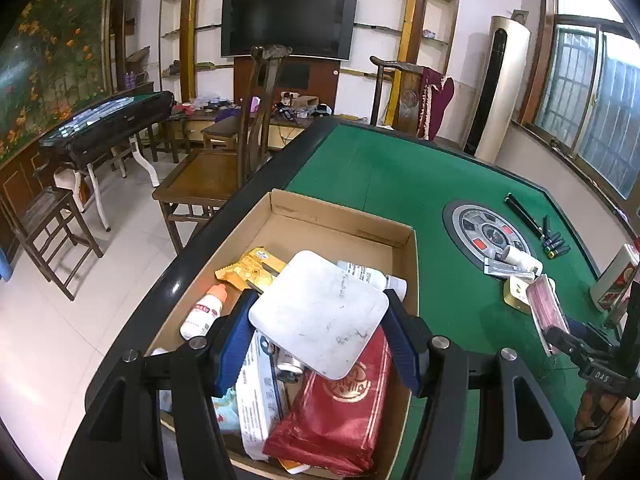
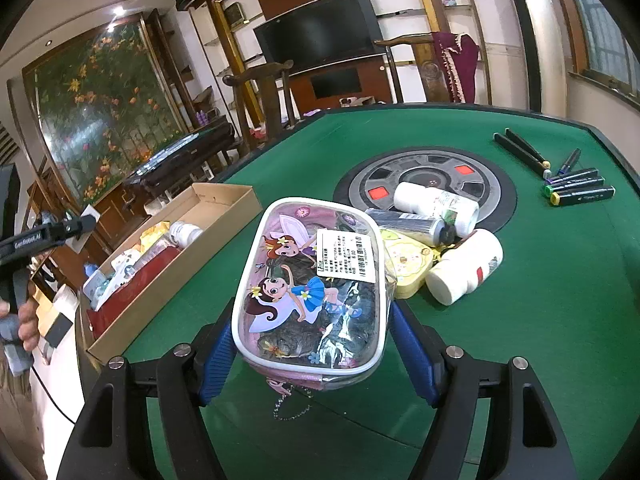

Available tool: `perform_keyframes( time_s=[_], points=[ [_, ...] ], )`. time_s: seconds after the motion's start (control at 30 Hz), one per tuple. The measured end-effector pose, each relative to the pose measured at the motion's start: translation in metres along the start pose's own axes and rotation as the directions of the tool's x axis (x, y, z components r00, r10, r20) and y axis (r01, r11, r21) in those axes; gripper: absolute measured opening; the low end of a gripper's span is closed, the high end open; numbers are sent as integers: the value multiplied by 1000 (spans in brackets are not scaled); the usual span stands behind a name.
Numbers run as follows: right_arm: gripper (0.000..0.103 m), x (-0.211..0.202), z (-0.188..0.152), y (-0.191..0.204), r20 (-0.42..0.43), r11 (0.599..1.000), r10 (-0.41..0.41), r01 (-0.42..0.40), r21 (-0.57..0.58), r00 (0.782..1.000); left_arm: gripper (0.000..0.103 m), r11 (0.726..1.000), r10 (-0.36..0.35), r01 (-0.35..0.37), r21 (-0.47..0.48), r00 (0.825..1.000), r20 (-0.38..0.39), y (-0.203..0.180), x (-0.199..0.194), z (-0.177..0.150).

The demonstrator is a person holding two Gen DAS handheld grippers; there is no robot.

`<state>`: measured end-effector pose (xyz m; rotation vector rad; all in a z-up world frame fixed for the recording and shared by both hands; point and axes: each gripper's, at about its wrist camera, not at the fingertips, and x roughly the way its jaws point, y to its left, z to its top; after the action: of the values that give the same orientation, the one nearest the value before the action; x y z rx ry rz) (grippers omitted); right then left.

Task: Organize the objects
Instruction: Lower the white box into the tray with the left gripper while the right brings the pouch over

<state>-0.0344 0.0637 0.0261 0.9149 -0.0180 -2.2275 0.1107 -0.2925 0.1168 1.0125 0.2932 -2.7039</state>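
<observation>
Both tongs loaded: left tongs point(image 1: 320, 322) clamp a white square box point(image 1: 318, 312) over the cardboard tray point(image 1: 344, 224); right tongs point(image 2: 312, 344) grip a fairy-print pouch point(image 2: 312, 280) above the bench point(image 2: 560, 300).
Each about half open, pads pressing sides. Green felt bench, TV point(image 1: 288, 22), chairs, tiled floor. Pouch price sticker reads "6.00"; other tongs show "GenRobot.AI".

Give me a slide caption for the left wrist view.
Left gripper holds a white square box over the cardboard box of sorted items.
</observation>
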Motion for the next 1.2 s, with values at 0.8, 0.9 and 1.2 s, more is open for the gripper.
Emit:
perform_keyframes(
  time_s=[0.8, 0.9, 1.2],
  points=[
    [78, 55, 63, 67, -136, 945, 66, -105, -309, 989, 61, 999, -43, 45, 6, 986, -162, 12, 67, 57],
    [78, 74, 76, 81, -156, 919, 58, -114, -376, 986, 61, 999, -52, 50, -13, 982, -181, 14, 79, 66],
    [78, 111, 89, 109, -169, 904, 88, -150, -400, 982, 61, 996, -72, 55, -75, 963, -258, 15, 136, 80]
  ],
)
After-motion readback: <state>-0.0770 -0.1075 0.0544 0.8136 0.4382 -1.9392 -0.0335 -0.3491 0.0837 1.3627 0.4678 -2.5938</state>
